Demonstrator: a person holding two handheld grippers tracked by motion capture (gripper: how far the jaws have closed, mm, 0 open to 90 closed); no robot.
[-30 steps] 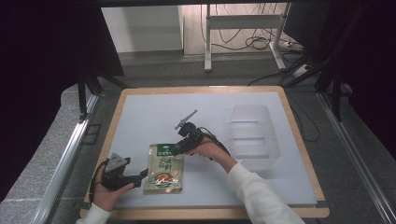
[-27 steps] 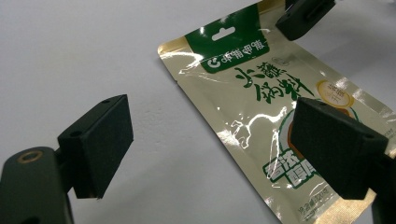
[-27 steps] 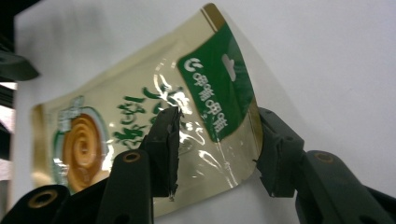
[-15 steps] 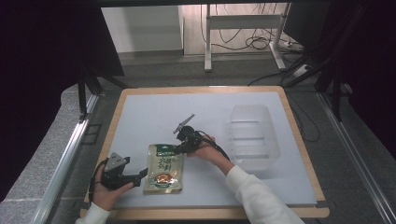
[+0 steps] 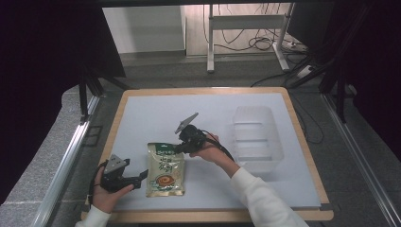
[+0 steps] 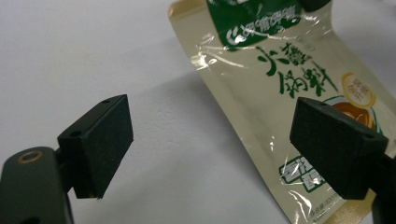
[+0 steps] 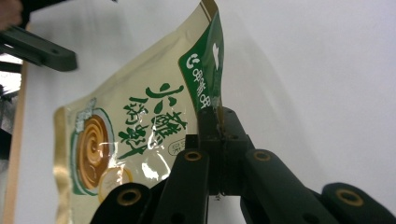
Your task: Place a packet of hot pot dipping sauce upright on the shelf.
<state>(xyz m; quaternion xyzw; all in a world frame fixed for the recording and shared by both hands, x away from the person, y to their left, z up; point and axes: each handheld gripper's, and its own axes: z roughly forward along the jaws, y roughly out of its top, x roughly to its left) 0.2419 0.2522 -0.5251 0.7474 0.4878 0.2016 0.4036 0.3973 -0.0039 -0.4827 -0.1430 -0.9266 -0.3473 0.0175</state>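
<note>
1. A green and beige food pouch (image 5: 165, 169) lies on the white desk (image 5: 151, 118), low and left of centre in the high view.
2. The right tongs (image 5: 182, 147) are clamped on the pouch's green top edge (image 7: 210, 70), which is lifted and curled.
3. The left tongs (image 5: 140, 177) stand apart at the pouch's lower left corner, one pad (image 6: 337, 144) over its printed face.
4. A clear plastic container (image 5: 257, 137) sits right of centre, apart from the pouch.
</note>
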